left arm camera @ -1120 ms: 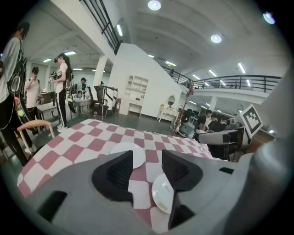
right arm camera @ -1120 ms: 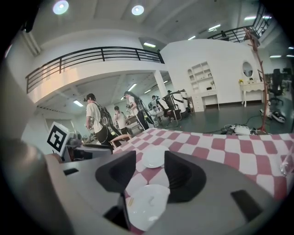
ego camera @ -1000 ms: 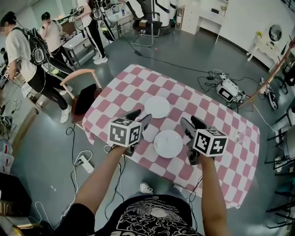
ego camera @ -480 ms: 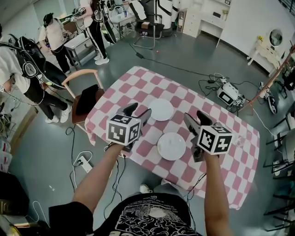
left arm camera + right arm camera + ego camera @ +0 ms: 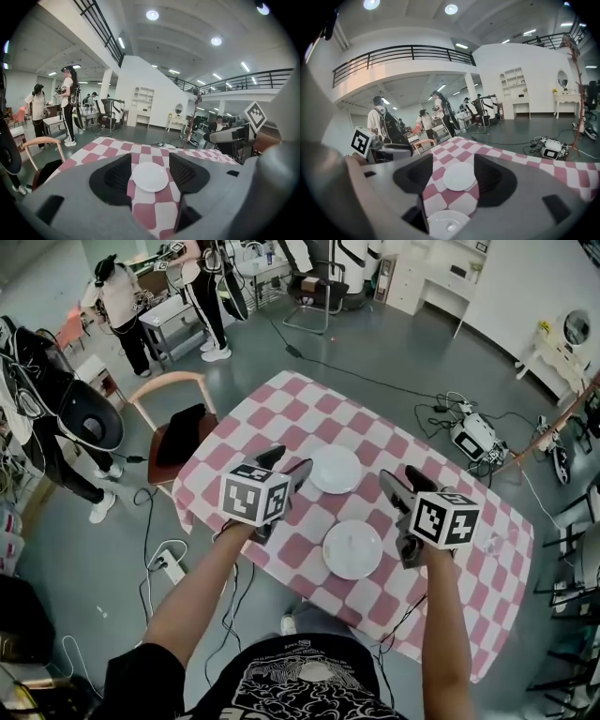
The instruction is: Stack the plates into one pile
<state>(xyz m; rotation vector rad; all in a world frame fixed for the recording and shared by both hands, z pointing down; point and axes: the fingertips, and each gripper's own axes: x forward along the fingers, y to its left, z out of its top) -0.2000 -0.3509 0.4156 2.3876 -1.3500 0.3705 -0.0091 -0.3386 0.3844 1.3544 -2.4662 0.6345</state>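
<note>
Black T-shirt point(image 5: 309, 682), white print — grey left gripper point(image 5: 289, 461), right gripper point(image 5: 403, 476), black-and-white marker cubes point(image 5: 253, 495)

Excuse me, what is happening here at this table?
A person holds a hand-held gripper in each hand above the checkered table. The left hand-held gripper and the right hand-held gripper are both empty; their jaws have just been opening and stand wide apart. The far plate and the near plate lie apart on the cloth, not yet stacked.
</note>
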